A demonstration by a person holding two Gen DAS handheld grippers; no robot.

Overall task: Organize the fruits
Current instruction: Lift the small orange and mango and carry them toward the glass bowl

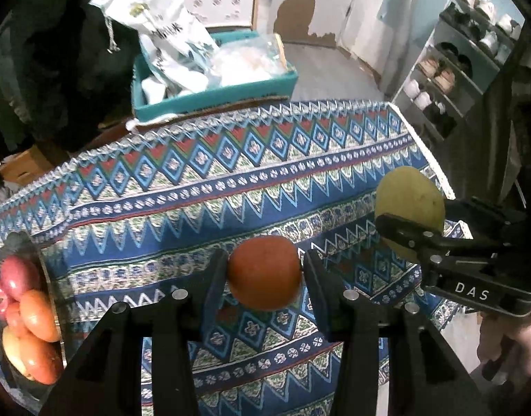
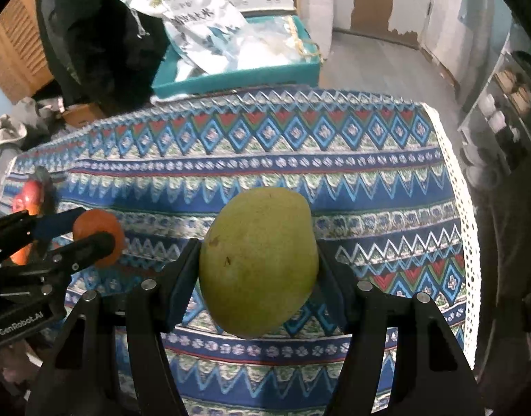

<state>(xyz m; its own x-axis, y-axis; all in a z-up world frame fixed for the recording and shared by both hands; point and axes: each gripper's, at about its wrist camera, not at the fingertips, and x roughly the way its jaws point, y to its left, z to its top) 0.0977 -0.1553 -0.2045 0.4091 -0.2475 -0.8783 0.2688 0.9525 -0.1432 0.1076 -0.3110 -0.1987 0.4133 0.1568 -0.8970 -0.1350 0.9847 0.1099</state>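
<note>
My left gripper [image 1: 265, 270] is shut on an orange fruit [image 1: 264, 272] and holds it above the patterned tablecloth [image 1: 203, 187]. My right gripper [image 2: 260, 263] is shut on a green mango [image 2: 260, 260], also held above the cloth. In the left wrist view the mango [image 1: 409, 204] and the right gripper [image 1: 404, 228] show at the right. In the right wrist view the orange fruit [image 2: 99, 235] and the left gripper [image 2: 88, 235] show at the left. A glass bowl [image 1: 40, 263] at the far left holds red apples [image 1: 17, 277] and orange fruits [image 1: 40, 315].
Behind the table stands a teal box [image 1: 216, 93] with plastic bags [image 1: 161, 31]. A shoe rack [image 1: 452, 79] stands at the right. The cloth's right edge [image 2: 463, 208] drops off the table. Dark clothing [image 1: 50, 55] hangs at the back left.
</note>
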